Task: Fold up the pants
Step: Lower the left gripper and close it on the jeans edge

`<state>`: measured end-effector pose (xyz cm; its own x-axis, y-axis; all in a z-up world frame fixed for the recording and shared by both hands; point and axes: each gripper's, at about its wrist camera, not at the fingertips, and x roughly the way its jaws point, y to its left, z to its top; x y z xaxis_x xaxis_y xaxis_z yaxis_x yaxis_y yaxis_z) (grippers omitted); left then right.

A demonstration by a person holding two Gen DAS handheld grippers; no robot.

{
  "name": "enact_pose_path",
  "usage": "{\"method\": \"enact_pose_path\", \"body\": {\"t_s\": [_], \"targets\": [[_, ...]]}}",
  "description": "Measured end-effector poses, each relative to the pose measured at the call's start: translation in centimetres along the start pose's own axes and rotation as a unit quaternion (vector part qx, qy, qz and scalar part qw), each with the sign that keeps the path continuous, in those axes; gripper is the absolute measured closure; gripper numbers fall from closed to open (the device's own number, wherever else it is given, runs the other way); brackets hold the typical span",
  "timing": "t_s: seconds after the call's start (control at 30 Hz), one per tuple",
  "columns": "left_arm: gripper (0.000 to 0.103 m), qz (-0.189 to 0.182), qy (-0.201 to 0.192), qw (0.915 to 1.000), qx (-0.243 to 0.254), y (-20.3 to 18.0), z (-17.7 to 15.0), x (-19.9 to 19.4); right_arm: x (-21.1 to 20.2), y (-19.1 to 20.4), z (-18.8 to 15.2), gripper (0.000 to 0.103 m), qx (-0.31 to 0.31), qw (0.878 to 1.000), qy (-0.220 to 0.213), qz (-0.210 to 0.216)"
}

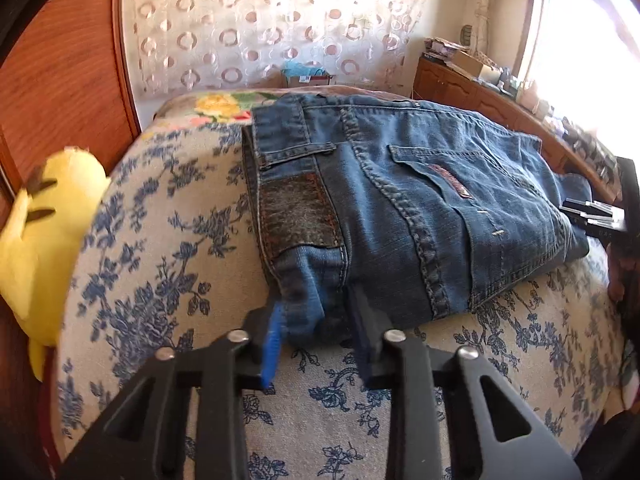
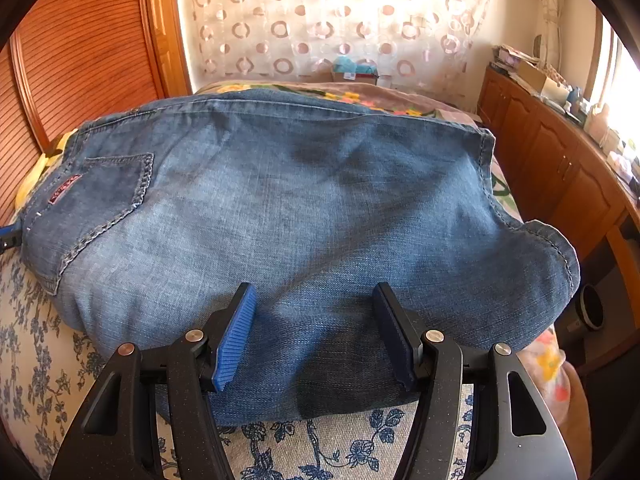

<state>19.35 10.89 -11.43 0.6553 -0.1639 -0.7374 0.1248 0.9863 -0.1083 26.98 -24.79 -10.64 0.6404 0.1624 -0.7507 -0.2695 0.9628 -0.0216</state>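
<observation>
Blue jeans (image 1: 420,208) lie folded across the bed, back pockets and leather waist patch facing up. My left gripper (image 1: 318,332) is at the near corner of the waistband, with its blue and dark pads closed on a bunched bit of denim. In the right wrist view the leg part of the jeans (image 2: 300,200) spreads wide. My right gripper (image 2: 316,336) stands open astride their near folded edge, with denim lying between the pads. The right gripper's fingers (image 1: 596,216) also show at the far right of the left wrist view, at the edge of the jeans.
The bed cover (image 1: 160,240) is pale with blue flowers. A yellow plush toy (image 1: 44,240) sits at the bed's left edge by a wooden wardrobe (image 2: 80,60). A wooden cabinet (image 2: 560,168) with clutter on top runs along the right under the window. A patterned curtain hangs behind.
</observation>
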Motion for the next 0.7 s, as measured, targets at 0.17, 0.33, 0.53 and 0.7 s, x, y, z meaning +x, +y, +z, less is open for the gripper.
{"method": "enact_pose_path", "body": {"t_s": [0.17,0.33,0.53,0.7], "targets": [[0.088,0.011,-0.016,0.9998,0.010,-0.5,0.2,-0.9,0.0,0.0,0.0,0.041,-0.001,1.000,0.000,-0.001],[0.093,0.016,-0.032,0.9992,0.018,-0.8,0.4,-1.9,0.0,0.0,0.0,0.041,-0.001,1.000,0.000,-0.002],[0.094,0.020,-0.028,0.9991,0.024,-1.1,0.7,-1.9,0.0,0.0,0.0,0.041,-0.002,1.000,-0.001,-0.005],[0.097,0.017,-0.044,0.9986,0.025,-1.5,1.2,-2.7,-0.1,0.0,0.0,0.040,-0.002,1.000,-0.001,-0.006]]}}
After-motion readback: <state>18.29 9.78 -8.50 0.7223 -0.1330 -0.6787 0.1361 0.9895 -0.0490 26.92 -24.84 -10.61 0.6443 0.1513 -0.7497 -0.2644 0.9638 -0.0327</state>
